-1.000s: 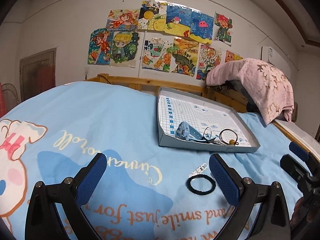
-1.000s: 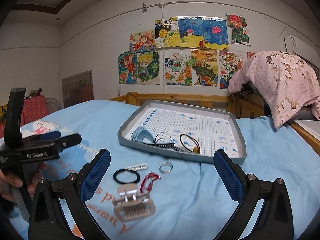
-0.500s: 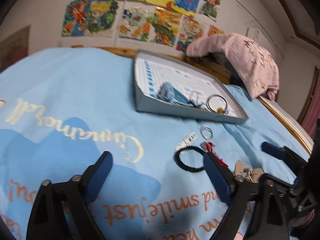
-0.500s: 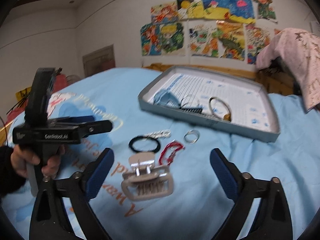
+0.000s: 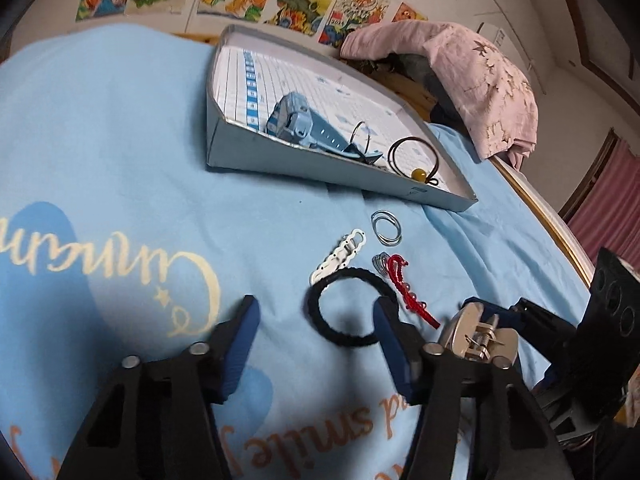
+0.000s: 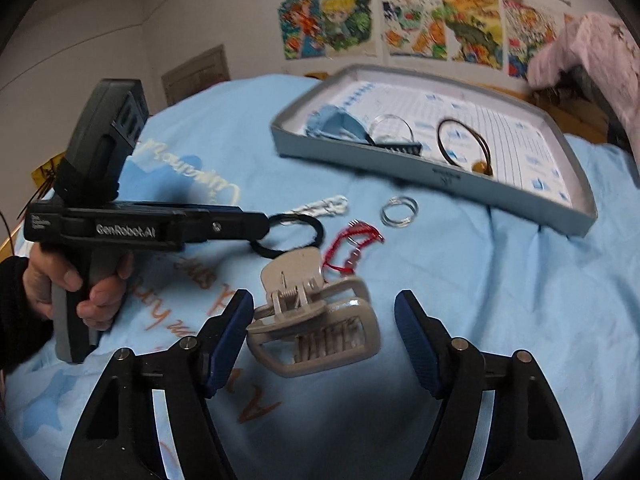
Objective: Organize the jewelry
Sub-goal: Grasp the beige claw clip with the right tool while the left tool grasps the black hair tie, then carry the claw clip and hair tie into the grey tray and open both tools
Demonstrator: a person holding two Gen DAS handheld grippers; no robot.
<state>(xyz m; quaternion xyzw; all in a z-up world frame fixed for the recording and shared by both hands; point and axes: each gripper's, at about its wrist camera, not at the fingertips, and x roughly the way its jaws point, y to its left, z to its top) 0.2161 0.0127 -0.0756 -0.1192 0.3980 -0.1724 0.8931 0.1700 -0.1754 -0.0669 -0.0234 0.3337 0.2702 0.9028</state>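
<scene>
— Five loose pieces lie on the light blue bedsheet [image 5: 120, 128] in front of the grey tray [image 6: 420, 172]. Which one sits between the right gripper [image 6: 324, 322] fingers?

— The beige claw hair clip [image 6: 316, 316]. It lies on the sheet with its long toothed side running roughly across the right wrist view and its spring-hinge handles pointing away, toward the tray. The blue pads are narrowing on either side; the near pad looks just beside the clip's end, the far one stands clear of it.

— And the left gripper [image 5: 316, 324]?

— Its jaws are closing too, over the black hair tie [image 5: 346, 308], a flat ring on the sheet. One pad overlaps the ring's edge; the other stands apart on bare sheet. A hand [image 6: 76, 280] in a dark sleeve holds that gripper's handle.

— What lies beyond those?

— Just past the hair tie are a white barrette [image 5: 340, 256], slanting up toward the tray, and a red cord bracelet [image 5: 408, 292] stretched toward the clip. Nearer the tray lie silver rings [image 5: 386, 228]. Inside the tray are a blue watch [image 5: 304, 124], a clear ring [image 6: 392, 128], a small black comb clip [image 6: 404, 148] and a dark cord loop with an amber bead [image 5: 418, 174].
</scene>
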